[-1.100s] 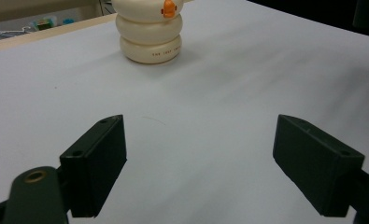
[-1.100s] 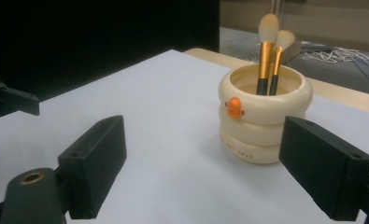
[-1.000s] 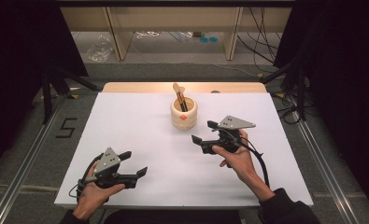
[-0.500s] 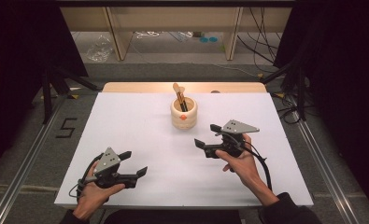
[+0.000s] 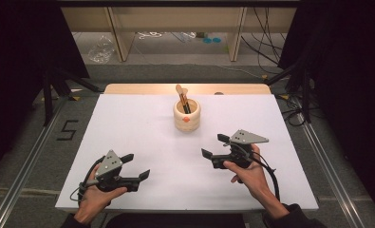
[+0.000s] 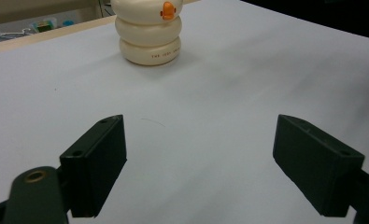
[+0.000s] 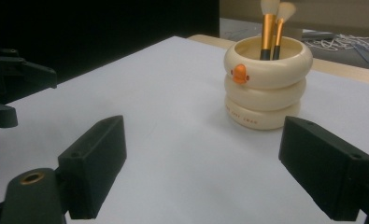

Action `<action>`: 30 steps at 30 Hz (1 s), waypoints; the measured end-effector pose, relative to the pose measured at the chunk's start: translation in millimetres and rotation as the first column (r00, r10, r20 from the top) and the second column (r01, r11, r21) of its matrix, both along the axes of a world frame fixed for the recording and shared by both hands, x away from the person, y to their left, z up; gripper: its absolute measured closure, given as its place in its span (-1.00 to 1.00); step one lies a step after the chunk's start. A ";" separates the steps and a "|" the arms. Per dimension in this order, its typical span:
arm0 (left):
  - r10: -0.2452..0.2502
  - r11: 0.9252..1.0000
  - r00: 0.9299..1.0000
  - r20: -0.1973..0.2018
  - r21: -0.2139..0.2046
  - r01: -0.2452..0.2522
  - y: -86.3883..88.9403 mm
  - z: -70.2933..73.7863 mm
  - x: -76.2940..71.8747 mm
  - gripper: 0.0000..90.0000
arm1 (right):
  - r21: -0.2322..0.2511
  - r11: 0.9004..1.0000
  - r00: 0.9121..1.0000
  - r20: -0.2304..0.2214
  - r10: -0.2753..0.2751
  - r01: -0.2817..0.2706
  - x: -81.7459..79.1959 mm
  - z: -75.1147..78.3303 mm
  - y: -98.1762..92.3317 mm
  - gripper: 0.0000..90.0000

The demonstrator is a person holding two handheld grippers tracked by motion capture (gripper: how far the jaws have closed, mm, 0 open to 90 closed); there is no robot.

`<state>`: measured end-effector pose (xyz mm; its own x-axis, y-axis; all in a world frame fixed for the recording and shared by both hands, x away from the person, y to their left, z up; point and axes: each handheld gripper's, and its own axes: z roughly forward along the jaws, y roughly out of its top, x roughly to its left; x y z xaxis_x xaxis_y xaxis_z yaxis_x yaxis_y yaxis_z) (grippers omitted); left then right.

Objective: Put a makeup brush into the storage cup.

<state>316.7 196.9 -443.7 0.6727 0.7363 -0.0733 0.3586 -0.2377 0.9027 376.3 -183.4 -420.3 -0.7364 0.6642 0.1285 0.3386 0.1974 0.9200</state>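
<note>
Two makeup brushes point(image 7: 271, 28) stand upright in a cream, ring-stacked holder point(image 5: 186, 115) that sits on the white worktop point(image 5: 142, 123), toward the middle of its far edge. The holder carries a small orange duck-bill mark point(image 7: 239, 73) on its upper ring, facing the near side. The brushes have gold-orange ferrules and pale bristle heads that rise above the holder's rim.

The left tongs point(image 5: 135, 166) hover near the near-left corner of the worktop, held in the person's left hand point(image 5: 97, 194), with the jaws spread wide and nothing between them. In the left gripper view the holder point(image 6: 148, 35) lies well ahead, apart from both jaws.

The right tongs point(image 5: 214, 146) are held in the right hand point(image 5: 247, 173) over the near-right part of the worktop, pointing leftward across it. Their jaws are also spread wide and empty. In the right gripper view the holder point(image 7: 267, 84) stands ahead and slightly to the side of the far jaw, near but not touching, and the left tongs point(image 7: 14, 88) show as dark shapes at the far left.

A black cable point(image 5: 273, 178) trails from the right tongs toward the near edge.
</note>
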 end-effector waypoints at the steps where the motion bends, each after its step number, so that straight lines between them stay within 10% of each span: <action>1: 0.001 1.000 1.000 0.000 -0.002 -0.001 -0.3 0.0 0.0 -0.62 | 0.000 1.000 1.000 0.000 0.000 0.000 0.0 0.0 0.0 -0.65; 30: -0.002 1.000 1.000 0.000 0.003 0.002 -1.0 -0.4 0.6 -0.62 | -0.044 0.998 0.999 -0.020 0.040 -0.041 -32.9 -12.1 -6.4 -0.64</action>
<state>317.3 195.9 -444.1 0.6738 0.7355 -0.0705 0.3578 -0.2413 0.9021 343.4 -189.9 -432.4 -0.7605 0.6392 0.1144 0.3472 0.2514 0.9035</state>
